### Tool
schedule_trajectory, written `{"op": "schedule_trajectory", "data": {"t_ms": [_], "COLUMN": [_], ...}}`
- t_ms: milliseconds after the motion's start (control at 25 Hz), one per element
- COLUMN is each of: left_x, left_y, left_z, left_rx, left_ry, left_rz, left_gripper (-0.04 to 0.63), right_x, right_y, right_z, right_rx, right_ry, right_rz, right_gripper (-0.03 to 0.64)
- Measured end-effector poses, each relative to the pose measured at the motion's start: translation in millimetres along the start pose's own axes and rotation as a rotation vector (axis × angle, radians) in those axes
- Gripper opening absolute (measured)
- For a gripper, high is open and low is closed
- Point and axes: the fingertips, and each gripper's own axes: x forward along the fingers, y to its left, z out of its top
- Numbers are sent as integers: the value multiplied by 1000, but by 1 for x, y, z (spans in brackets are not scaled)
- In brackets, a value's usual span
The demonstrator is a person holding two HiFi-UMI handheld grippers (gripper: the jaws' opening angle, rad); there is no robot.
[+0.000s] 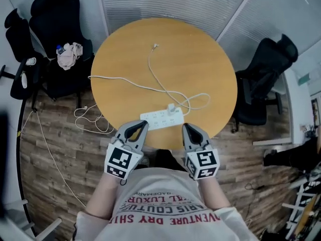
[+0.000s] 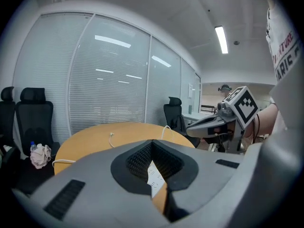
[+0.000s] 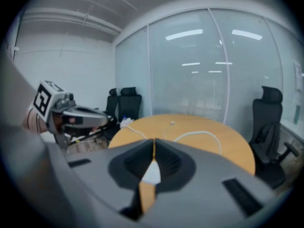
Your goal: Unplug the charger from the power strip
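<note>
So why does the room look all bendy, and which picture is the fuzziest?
Head view: sharp, but the wide lens bows the floor around the table. Left gripper view: window frames curve, corners go dark, the ceiling lamp glares. Right gripper view: fuzziest, the right claw is soft, and lights reflect in the glass wall.

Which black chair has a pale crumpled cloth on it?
The chair upper left of the table in the head view: the cloth lies on its seat. The chair beyond it and the right one have none.
</note>
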Motion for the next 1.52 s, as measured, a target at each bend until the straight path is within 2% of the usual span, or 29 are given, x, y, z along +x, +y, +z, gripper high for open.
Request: {"op": "schedule_trajectory", "data": {"t_ms": [200, 360, 480, 560, 760, 880, 1040, 1240, 1520], "left_x": [24, 46, 63, 77, 111, 128, 141, 146, 148], "left_y": [21, 26, 23, 15, -7, -13, -14, -18, -19], "left_z": [-20, -46, -75, -93, -127, -153, -176, -196, -197], "left_rx": [-81, -121, -148, -155, -92, -28, 48, 50, 4], "left_ry": [45, 113, 180, 224, 332, 407, 458, 551, 548], "left_rz": [74, 113, 112, 83, -10, -33, -45, -82, -123], "left_gripper": [33, 32, 33, 32, 32, 32, 32, 33, 32], "right_x": [38, 65, 82, 89, 99, 104, 109, 111, 114], "right_y": [-24, -41, -47, -50, -49, -50, -50, -46, -39], "right_z": [-19, -31, -47, -58, -83, -92, -101, -108, -115], "right_rx": [-13, -33, -27, -19, -3, -3, -11, 9, 25], "right_ry": [94, 162, 210, 242, 305, 325, 344, 365, 405], "right_rz": [63, 126, 174, 198, 253, 272, 292, 305, 321], "right_gripper": [29, 29, 29, 29, 29, 29, 29, 29, 31]}}
